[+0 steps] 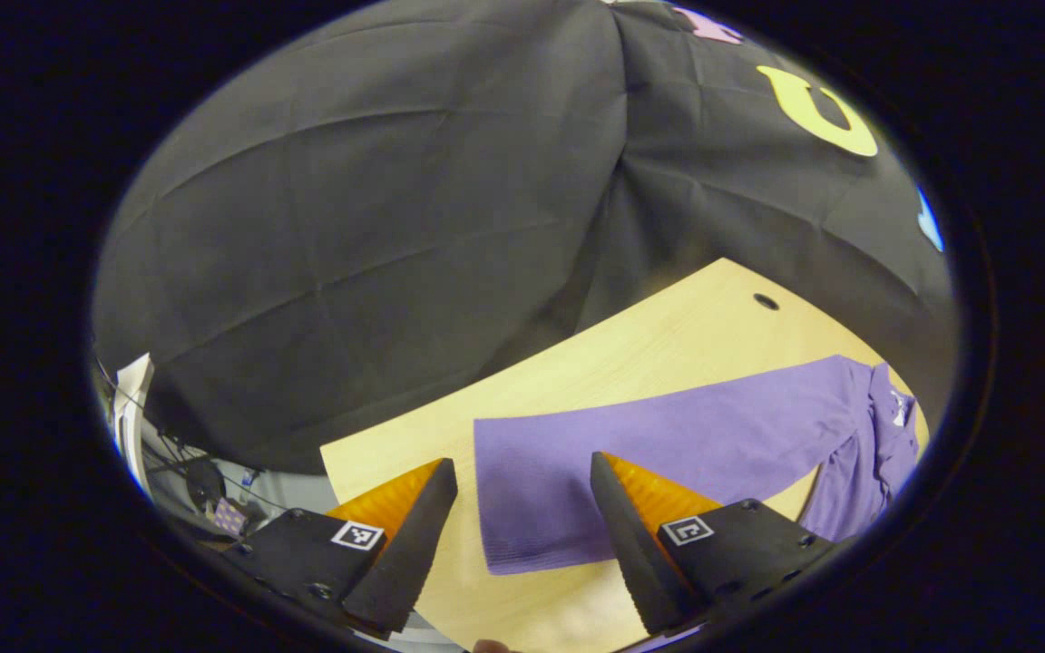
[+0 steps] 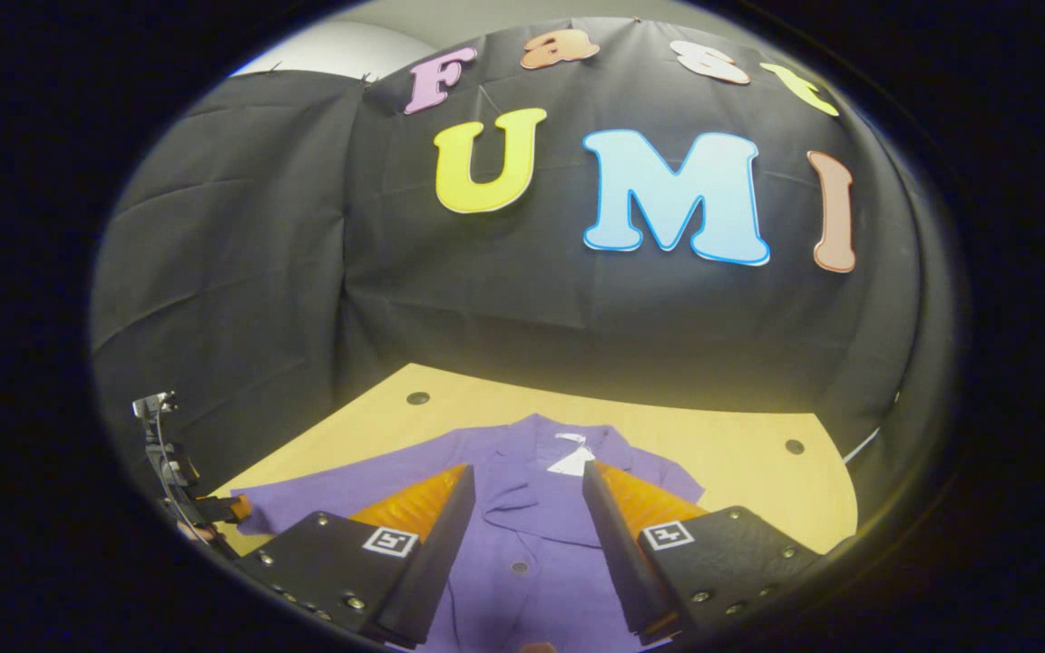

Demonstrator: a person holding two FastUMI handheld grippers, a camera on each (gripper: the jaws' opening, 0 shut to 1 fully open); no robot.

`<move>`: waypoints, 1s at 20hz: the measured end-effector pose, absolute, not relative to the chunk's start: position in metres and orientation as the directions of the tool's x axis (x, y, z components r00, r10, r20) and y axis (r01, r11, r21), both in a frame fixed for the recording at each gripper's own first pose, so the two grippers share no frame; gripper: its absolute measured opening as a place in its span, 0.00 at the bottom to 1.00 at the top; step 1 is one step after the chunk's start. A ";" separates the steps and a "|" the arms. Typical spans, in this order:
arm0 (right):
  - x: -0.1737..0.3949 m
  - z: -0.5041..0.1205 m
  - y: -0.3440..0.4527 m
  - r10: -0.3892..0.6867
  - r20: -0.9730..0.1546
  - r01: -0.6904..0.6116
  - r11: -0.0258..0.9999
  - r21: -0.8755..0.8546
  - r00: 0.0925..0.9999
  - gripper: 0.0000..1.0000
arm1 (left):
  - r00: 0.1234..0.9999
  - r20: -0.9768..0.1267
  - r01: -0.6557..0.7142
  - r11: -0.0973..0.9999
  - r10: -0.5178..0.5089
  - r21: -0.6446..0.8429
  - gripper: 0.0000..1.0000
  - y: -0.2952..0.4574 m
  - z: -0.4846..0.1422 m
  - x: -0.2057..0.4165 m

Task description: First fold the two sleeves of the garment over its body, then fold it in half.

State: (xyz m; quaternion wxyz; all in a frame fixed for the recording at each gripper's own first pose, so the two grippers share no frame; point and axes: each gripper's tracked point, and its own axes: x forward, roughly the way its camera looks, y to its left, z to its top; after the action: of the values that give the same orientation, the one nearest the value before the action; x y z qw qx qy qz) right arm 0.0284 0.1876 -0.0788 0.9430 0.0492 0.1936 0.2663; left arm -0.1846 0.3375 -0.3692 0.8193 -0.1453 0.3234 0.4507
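Purple garment is laid flat on the bench, one sleeve stretched sideways for folding. Left hand-held gripper is held open above the cuff (probably not touching); right hand-held gripper is poised open over the body.

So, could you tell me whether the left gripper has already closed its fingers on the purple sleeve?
No: the left gripper is open, its jaws spread either side of the sleeve, which lies flat on the table.

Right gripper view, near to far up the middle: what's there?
Gripper, open → purple shirt's button front → collar with white tag → bare wooden table → black cloth wall.
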 end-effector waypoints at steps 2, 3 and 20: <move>0.027 -0.081 0.184 0.513 -0.351 -0.477 0.858 0.192 0.783 0.75 | 0.360 -0.697 -0.832 0.551 0.620 0.061 0.96 0.343 -0.390 -0.181; 0.028 -0.083 0.183 0.510 -0.357 -0.474 0.860 0.191 0.782 0.75 | 0.358 -0.706 -0.828 0.558 0.611 0.063 0.96 0.343 -0.397 -0.177; 0.017 -0.095 0.182 0.514 -0.398 -0.465 0.858 0.219 0.760 0.75 | 0.439 -0.673 -0.762 0.643 0.595 0.072 0.57 0.329 -0.409 -0.151</move>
State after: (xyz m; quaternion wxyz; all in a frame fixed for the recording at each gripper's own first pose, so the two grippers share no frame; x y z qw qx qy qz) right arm 0.0167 0.1817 -0.0951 0.9367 0.0533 0.2272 0.2612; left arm -0.1508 0.3287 -0.4088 0.8393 -0.1219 0.3424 0.4043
